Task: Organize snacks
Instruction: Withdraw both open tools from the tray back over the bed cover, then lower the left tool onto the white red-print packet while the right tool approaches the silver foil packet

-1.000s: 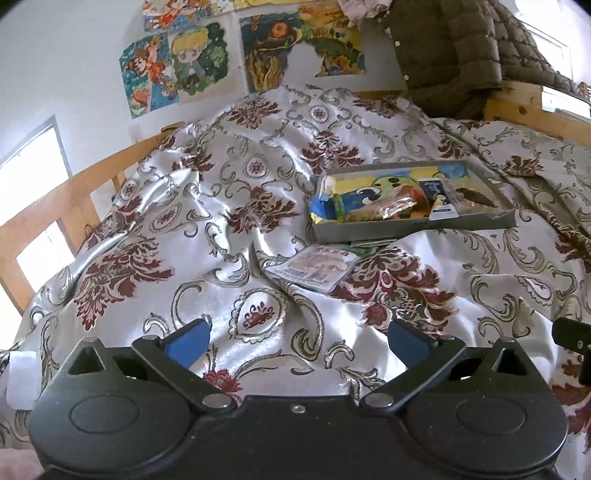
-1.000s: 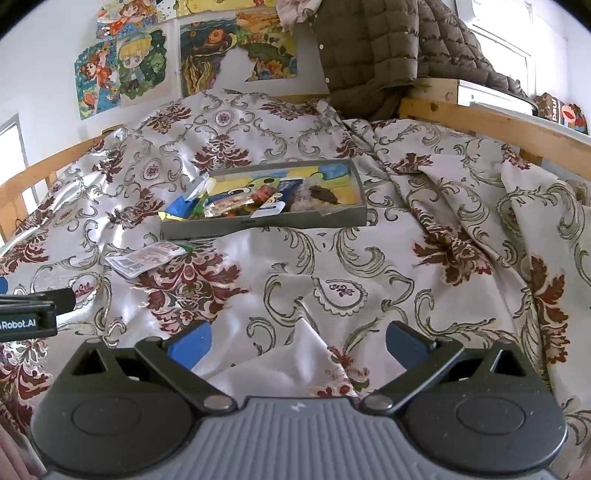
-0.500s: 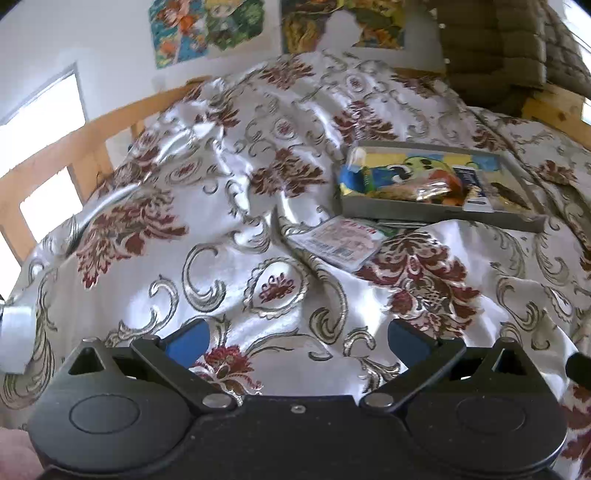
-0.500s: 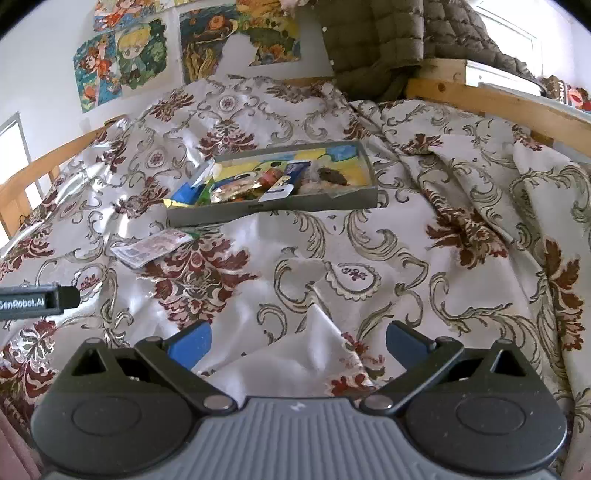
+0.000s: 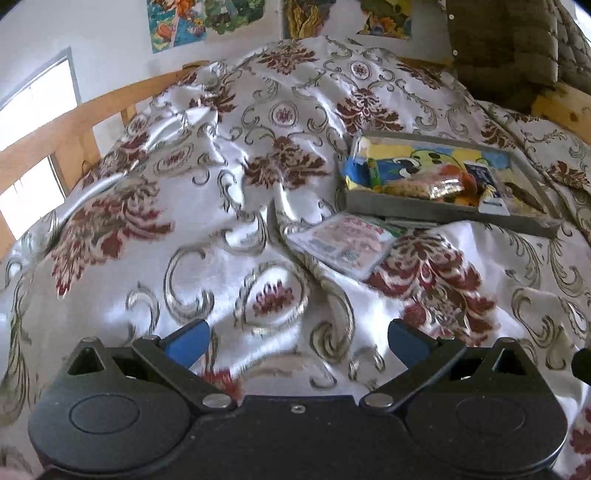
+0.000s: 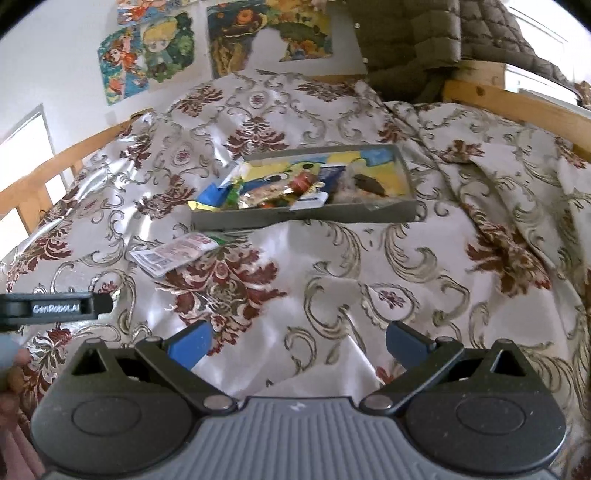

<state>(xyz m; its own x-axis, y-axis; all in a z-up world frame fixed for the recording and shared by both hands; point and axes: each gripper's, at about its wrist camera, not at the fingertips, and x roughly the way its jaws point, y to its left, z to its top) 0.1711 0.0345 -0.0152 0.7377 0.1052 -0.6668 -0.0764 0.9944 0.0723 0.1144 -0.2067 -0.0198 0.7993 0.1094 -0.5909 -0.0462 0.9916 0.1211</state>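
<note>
Glossy plastic covers the one loose snack packet (image 5: 341,243), a flat pink-and-white sachet lying on the satin bedspread (image 5: 229,206) just in front of the grey tray (image 5: 443,214). It lies tilted on a fold of the cloth, its far edge seemingly tucked close under the tray's near wall. The tray already holds a jumble of other wrapped snacks (image 5: 424,186).

The packet looks light, thin and floppy, and both its film and the satin beneath look slippery, so it would likely slide if pushed. The best hold is probably a pinch across the raised near corner or a sealed edge, not the flat middle.

The left gripper (image 5: 295,336) hovers low over the bedspread, short of the packet, its blue-tipped jaws spread wide and holding nothing. The right gripper (image 6: 297,338) hangs further right, well apart from the packet, jaws equally wide and empty. A hand (image 6: 9,373) shows at the left edge of the right view.

Compared with a second ago, the left view has come closer and lower: the packet and tray look larger and nearer, and less of the wall posters (image 5: 207,18) shows. The packet itself has not shifted.
</note>
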